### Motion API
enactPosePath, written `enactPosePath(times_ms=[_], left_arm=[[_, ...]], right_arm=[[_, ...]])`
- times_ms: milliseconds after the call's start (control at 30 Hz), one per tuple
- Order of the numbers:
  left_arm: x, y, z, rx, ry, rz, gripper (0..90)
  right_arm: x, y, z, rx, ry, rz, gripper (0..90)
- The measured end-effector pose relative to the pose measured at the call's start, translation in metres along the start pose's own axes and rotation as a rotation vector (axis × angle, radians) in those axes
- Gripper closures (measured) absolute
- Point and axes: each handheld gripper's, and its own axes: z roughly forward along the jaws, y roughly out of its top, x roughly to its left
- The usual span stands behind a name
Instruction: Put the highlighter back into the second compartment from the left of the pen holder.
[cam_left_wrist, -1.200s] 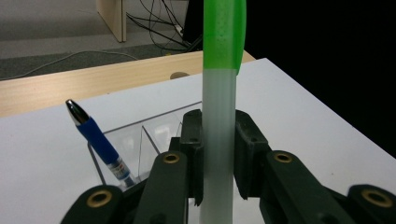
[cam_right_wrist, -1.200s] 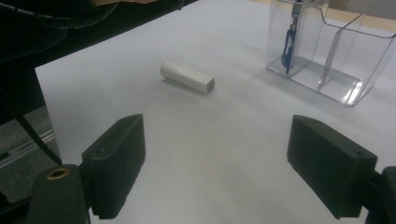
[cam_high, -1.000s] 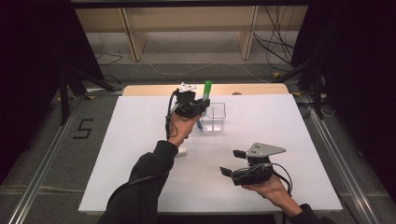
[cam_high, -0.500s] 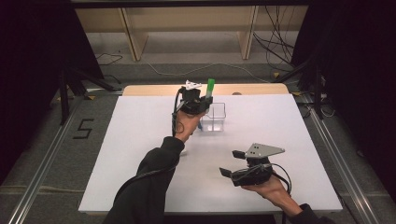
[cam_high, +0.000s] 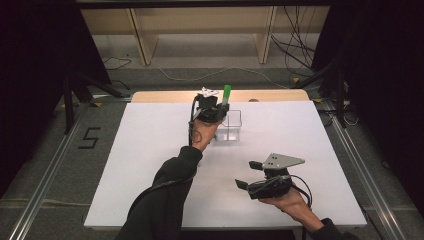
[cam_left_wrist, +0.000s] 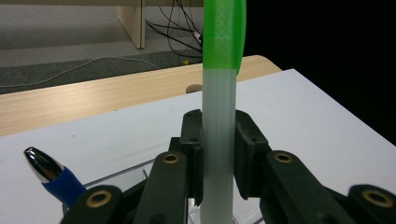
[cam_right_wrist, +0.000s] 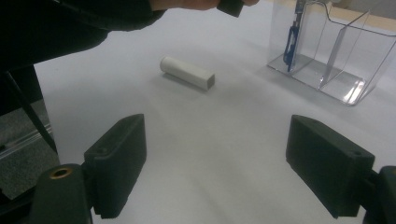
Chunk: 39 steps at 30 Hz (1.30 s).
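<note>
Nearest the camera in the high view, right gripper (cam_high: 246, 174) held low over the near right part of the white table (cam_high: 150, 165), jaws spread wide and released, nothing between them; in the right gripper view, same gripper (cam_right_wrist: 236, 168) seen with both black pads well apart above bare tabletop. Farther out, short white cylinder (cam_right_wrist: 187, 72) lay on its side on the table, apart from everything else. Beyond it, clear plastic organizer (cam_right_wrist: 334, 51) stood upright on the table, divided into compartments, with a blue pen (cam_right_wrist: 290, 42) upright in the left compartment as that view showed it. In the high view, organizer (cam_high: 235, 125) located near the far middle of the table, left gripper (cam_high: 222, 111) directly above its left edge, carried by an outstretched arm in a dark sleeve (cam_high: 165, 200). Left gripper (cam_left_wrist: 219, 154) clenched on a white marker with a green cap (cam_left_wrist: 218, 140), pads pressed against the barrel from both sides, marker upright with cap at the top. Marker (cam_high: 227, 94) thus positioned over the organizer, cap above the gripper; whether its lower end touched the organizer's floor could not be told. Blue pen with chrome tip (cam_left_wrist: 49, 170) visible at lower left in the left gripper view, inside the organizer. Farthest, a bare wooden strip (cam_high: 165, 96) along the table's far edge.
</note>
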Motion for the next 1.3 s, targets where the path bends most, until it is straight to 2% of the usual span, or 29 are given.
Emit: enactPosePath(times_ms=[133,267,367,500,667,733,933,967,1067,1167,1233,1300], left_arm=[[-0.001,-0.002,0.002,-0.001,0.010,0.008,76.0],[0.001,-0.005,0.004,0.000,0.024,-0.001,75.9],[0.001,-0.007,0.005,0.006,0.028,0.018,75.9],[-0.001,-0.008,0.007,0.007,0.036,0.015,75.8],[-0.002,-0.011,0.009,0.017,0.049,0.030,75.7],[-0.002,-0.011,0.010,0.021,0.047,0.021,75.7],[-0.003,-0.013,0.010,0.029,0.058,0.028,75.3],[-0.004,-0.012,0.009,0.024,0.055,0.028,74.0],[-0.006,-0.008,0.003,0.025,0.044,0.054,54.3],[-0.011,-0.002,-0.006,0.004,0.041,0.041,38.2],[-0.013,0.002,-0.013,0.010,0.029,0.049,33.4],[-0.016,0.006,-0.022,0.026,0.010,0.077,30.1]], right_arm=[[0.000,0.000,0.000,0.001,-0.001,-0.004,21.5],[0.001,0.000,0.000,0.000,0.001,-0.006,21.7],[0.001,0.000,0.001,-0.002,0.002,-0.009,22.0],[0.001,0.000,0.001,-0.003,0.006,-0.010,22.1],[0.001,0.000,0.001,0.000,0.009,-0.014,22.1],[0.001,0.000,0.000,0.000,0.010,-0.014,22.1],[0.001,0.000,0.000,0.002,0.015,-0.016,22.2],[0.001,0.000,0.000,0.002,0.015,-0.016,22.1],[0.001,0.000,0.000,-0.001,0.016,-0.015,22.1],[0.001,0.000,0.001,0.000,0.014,-0.015,22.1],[0.001,0.000,0.001,0.002,0.013,-0.017,22.1],[0.001,0.000,0.001,0.003,0.012,-0.016,22.1]])
